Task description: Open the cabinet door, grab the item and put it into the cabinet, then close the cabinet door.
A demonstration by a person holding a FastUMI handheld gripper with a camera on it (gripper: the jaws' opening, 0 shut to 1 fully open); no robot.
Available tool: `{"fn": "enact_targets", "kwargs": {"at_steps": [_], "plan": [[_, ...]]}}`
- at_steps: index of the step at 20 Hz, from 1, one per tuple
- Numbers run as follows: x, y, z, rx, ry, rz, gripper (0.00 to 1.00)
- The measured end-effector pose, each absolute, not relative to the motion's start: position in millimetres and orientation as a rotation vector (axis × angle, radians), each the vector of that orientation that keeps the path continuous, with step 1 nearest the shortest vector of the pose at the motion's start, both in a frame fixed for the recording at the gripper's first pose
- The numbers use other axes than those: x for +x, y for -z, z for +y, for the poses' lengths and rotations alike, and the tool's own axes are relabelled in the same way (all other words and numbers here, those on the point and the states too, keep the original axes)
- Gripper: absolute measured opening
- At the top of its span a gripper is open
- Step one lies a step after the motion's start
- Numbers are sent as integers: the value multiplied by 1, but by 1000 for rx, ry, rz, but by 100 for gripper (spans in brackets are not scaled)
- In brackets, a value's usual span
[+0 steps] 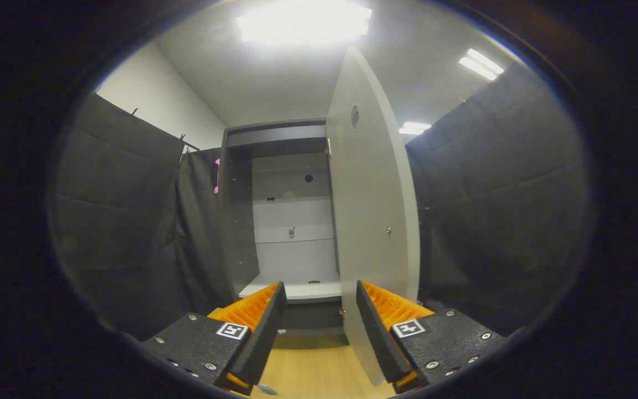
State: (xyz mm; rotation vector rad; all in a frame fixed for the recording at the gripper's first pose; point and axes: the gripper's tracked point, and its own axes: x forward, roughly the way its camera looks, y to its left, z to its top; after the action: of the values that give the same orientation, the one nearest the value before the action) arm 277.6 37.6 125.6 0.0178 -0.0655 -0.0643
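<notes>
- Jaws stood apart, the gripper (319, 310) holding nothing, with bare gap between its two fingers (266, 327).
- Black cloth walls (496, 205) closed in both sides of the booth, and a white wall (158, 105) rose above the cloth beside the cabinet.
- Ceiling (274, 83) ran white overhead, with a bright lamp (303, 22) straight above and two smaller strip lights (480, 64) off to the door's side.
- Beyond the fingers stood the cabinet (241, 221), dark-framed and tall, its pale inside open to view.
- Its door (369, 210) was swung wide open, edge-on toward the gripper, its lower corner reaching down just beside one finger.
- Wood floor (313, 371) showed pale between and below the fingers.
- Inside, the bottom shelf (291, 288) lay pale just beyond the fingertips; I could see no item resting on it that I could name, and the item to be stowed could not be made out.
- A small knob (389, 230) sat on the door's face near its far edge.
- A small dark spot (308, 178) marked the cabinet's back panel higher up.
- Something pink (217, 176) hung at the cabinet's outer side against the cloth; too small to tell what.
</notes>
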Motion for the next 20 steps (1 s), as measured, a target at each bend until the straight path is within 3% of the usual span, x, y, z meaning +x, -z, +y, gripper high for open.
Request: {"fn": "enact_targets", "kwargs": {"at_steps": [1,2,14,20], "plan": [[278,-125,41,13,41,-67,91],[278,-124,45,5,21,-66,93],[278,-72,95,2,-59,-26,93],[283,-7,105,9,-57,114,93]]}}
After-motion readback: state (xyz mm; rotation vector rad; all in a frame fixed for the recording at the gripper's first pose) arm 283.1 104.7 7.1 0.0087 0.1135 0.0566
